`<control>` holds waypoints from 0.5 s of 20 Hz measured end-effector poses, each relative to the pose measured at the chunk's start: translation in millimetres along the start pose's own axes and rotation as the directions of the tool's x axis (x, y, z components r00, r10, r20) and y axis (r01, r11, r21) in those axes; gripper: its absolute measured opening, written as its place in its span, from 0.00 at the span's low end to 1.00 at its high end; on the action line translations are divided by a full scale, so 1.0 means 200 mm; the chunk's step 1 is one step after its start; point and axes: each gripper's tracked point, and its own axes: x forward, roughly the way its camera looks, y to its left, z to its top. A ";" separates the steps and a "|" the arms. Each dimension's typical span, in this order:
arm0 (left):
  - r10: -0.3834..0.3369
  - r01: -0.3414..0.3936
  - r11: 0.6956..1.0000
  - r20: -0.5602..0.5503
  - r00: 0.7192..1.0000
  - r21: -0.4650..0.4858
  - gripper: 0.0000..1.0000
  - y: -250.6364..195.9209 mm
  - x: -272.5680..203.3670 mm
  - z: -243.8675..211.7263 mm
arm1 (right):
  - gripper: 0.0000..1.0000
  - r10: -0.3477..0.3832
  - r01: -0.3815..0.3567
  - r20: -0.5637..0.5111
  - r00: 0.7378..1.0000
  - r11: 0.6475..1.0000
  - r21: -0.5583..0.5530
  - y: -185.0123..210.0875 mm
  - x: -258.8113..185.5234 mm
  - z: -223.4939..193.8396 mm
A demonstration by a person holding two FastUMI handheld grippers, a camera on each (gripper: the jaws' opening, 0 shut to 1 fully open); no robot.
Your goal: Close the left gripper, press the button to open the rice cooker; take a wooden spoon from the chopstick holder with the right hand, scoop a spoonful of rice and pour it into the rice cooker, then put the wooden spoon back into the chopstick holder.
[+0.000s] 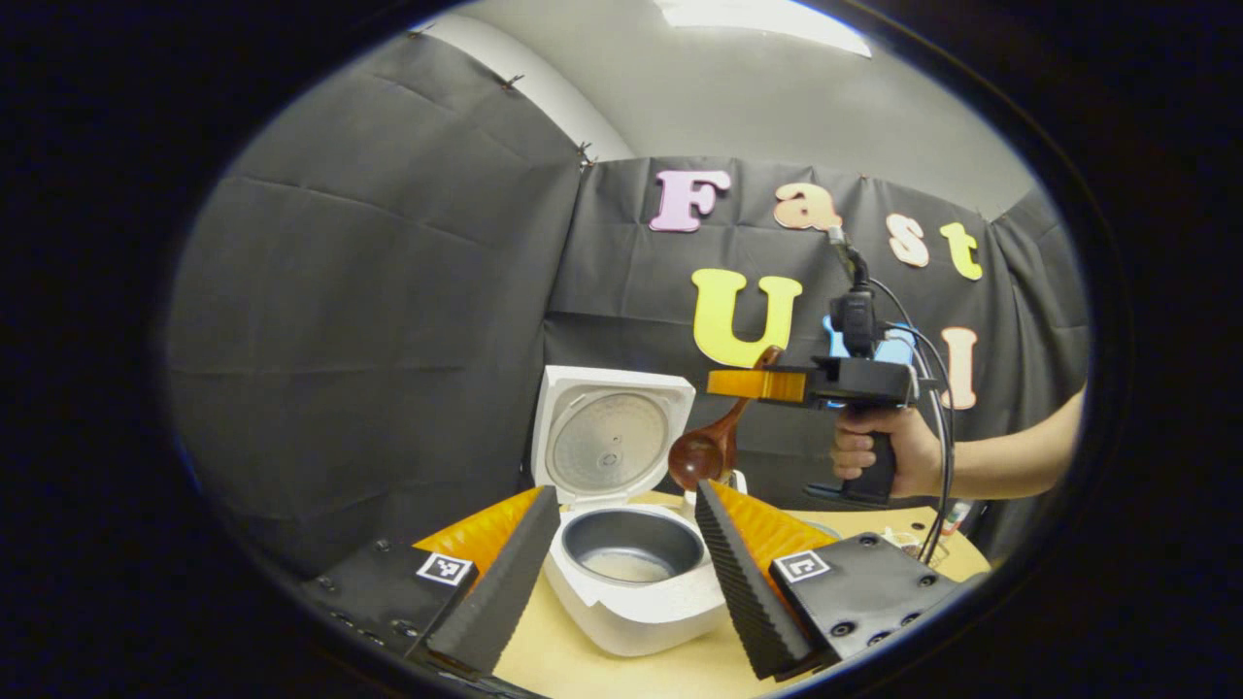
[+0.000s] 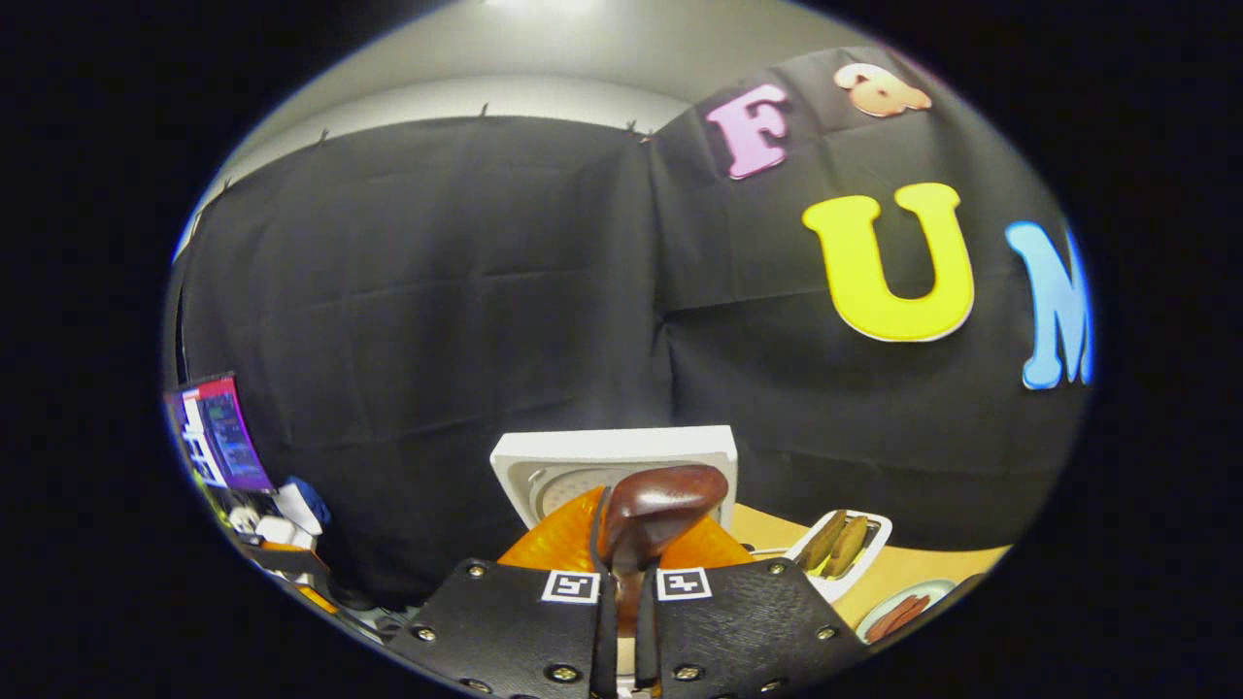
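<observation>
Wooden spoon (image 1: 714, 442), centre frame above open rice cooker (image 1: 626, 553): right gripper (image 2: 621, 573) fingers pinch its handle. Looks light, stiff, smooth; likely pivots unless gripped mid-handle. Left gripper (image 1: 626, 573) fingers spread, holding nothing.

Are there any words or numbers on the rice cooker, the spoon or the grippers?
rice cooker: no words or numbers that can be seen.
wooden spoon: none.
square tags on the left gripper: black-and-white patterns, no letters.
screen at the edge of the right gripper view: too small and blurred to read.
</observation>
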 end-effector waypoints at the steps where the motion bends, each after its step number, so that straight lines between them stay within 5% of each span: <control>1: -0.002 0.002 1.000 -0.005 1.000 -0.003 0.98 -0.02 0.01 -0.01 | 0.07 -0.012 0.012 0.009 1.000 0.998 0.056 -0.04 -0.05 0.01; 5: -0.041 0.041 0.999 0.002 0.999 0.010 0.98 -0.19 0.04 0.03 | 0.07 -0.059 0.037 0.078 0.995 0.966 0.255 -0.21 -0.28 0.10; 10: -0.116 0.115 0.993 0.025 0.993 0.037 0.98 -0.42 0.12 0.12 | 0.07 -0.170 0.113 0.146 0.975 0.936 0.334 -0.48 -0.61 0.17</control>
